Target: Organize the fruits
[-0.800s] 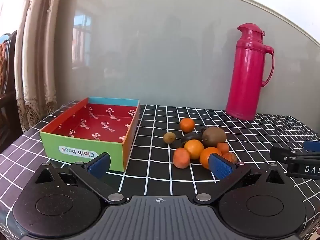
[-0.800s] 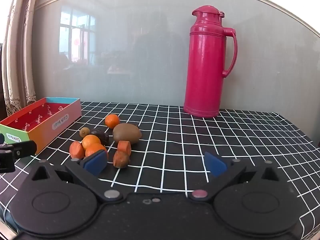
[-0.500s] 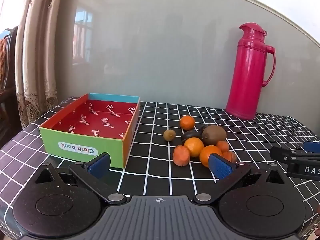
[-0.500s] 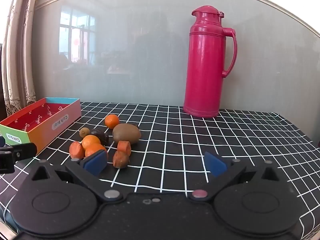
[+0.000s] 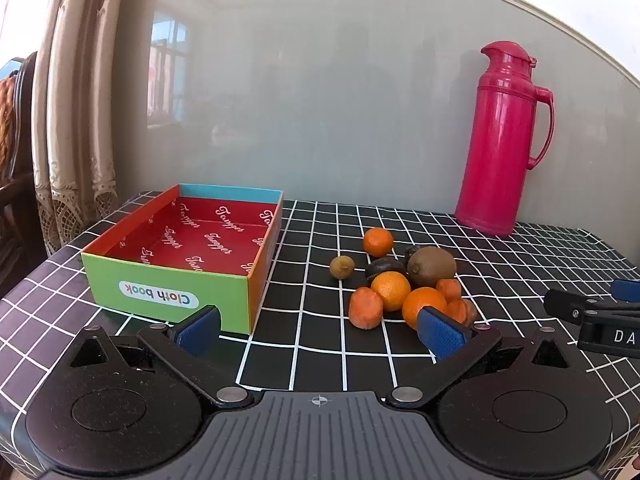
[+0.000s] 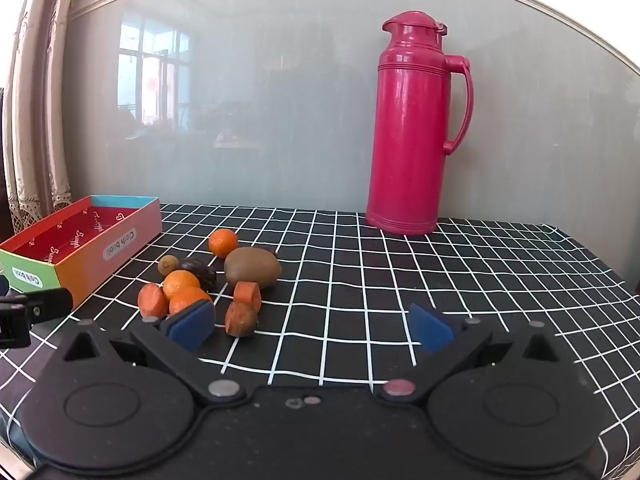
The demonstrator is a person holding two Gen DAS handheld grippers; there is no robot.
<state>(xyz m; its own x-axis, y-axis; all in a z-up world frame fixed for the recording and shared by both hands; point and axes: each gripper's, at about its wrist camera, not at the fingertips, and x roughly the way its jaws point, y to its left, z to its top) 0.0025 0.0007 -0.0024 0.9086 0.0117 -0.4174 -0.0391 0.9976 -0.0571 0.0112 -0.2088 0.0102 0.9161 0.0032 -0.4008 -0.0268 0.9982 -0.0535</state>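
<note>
At the left of the left wrist view, the open box (image 5: 182, 264) is sitting on the checked tablecloth (image 5: 320, 344), its red interior holding nothing yet. The left gripper (image 5: 320, 330) is hovering low in the frame with its blue pads spread wide, gripping nothing.

Right of the box, at mid-frame, the fruit pile is lying loose on the cloth. A small greenish-brown fruit (image 5: 342, 267) is sitting alone at the pile's left edge; being small, round and probably firm, it is likely to roll unless pinched across its middle. Behind it, a lone tangerine (image 5: 378, 241) is standing apart and looks the easiest to reach cleanly. Two more tangerines (image 5: 391, 290) are pressing against each other and against the orange-red cut pieces (image 5: 365, 307); their skins are probably soft and slightly yielding, so a gentle squeeze across the widest part should suit them. The dark fruit (image 5: 384, 267) is wedged between neighbours and hard to identify. The kiwi (image 5: 432, 267) is the biggest item, likely the heaviest and easily bruised; gripping across its short axis seems safest.

In the upper right, a pink thermos (image 5: 502, 140) is standing by the wall, well apart from the fruit. In the right wrist view, the right gripper (image 6: 310, 328) is also holding its pads wide apart, empty, with the pile at its left.
</note>
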